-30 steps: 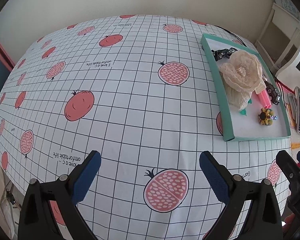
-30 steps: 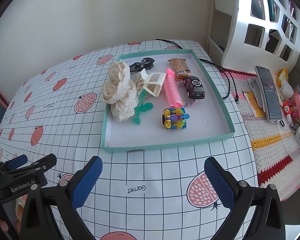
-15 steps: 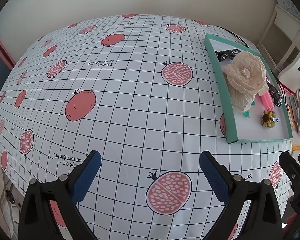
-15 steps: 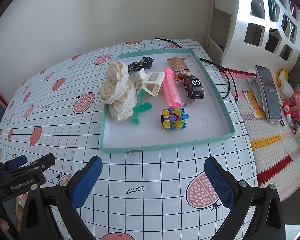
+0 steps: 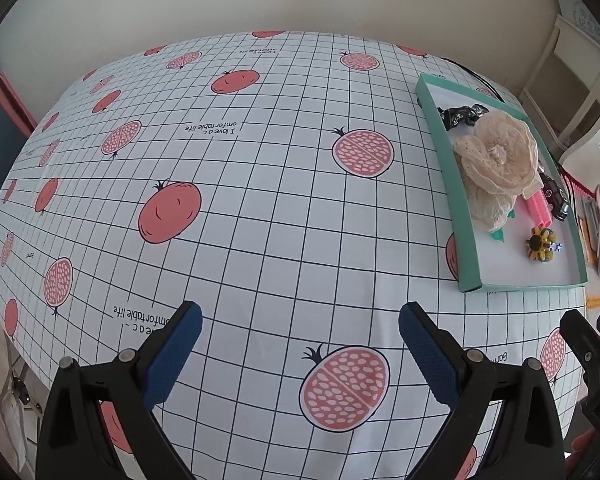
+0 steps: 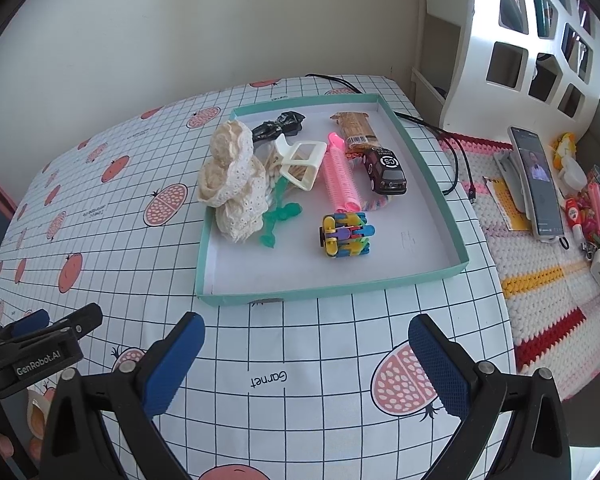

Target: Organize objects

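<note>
A table under a white grid cloth (image 6: 320,344) printed with red pomegranates carries a shallow teal tray (image 6: 332,290) near its right edge. Behind the tray a black cable (image 6: 424,122) trails off the cloth; left of the tray the cloth lies bare.

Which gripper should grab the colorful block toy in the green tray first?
Probably the right gripper. It is open and faces the tray, with the block toy straight ahead. The left gripper points at bare tablecloth, tray off to its side.
</note>
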{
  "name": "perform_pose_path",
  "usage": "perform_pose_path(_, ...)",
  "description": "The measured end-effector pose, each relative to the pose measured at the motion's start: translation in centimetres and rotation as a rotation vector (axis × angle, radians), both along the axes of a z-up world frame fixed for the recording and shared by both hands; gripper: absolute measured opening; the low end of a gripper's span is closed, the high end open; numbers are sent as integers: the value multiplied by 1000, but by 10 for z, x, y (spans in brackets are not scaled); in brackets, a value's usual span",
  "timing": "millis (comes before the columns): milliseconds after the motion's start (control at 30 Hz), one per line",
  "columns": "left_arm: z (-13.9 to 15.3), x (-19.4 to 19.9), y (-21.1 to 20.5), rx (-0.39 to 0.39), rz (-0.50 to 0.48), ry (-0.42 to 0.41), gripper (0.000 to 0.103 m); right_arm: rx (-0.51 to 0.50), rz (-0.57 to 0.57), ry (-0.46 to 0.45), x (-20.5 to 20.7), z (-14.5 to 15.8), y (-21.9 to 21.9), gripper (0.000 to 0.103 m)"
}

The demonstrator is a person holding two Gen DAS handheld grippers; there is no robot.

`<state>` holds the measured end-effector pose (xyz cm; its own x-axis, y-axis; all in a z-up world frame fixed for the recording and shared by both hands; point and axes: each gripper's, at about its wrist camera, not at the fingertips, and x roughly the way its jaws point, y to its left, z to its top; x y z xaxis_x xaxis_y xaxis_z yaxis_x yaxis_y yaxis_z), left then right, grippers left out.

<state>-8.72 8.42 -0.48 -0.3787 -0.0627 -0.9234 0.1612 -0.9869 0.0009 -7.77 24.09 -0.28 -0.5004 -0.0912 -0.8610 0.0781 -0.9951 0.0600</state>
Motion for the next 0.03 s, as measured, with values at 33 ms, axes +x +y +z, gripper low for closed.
perform_pose_path(33, 0, 0, 0, 3, 1, 0, 99, 0, 1, 0, 0, 0, 0, 103)
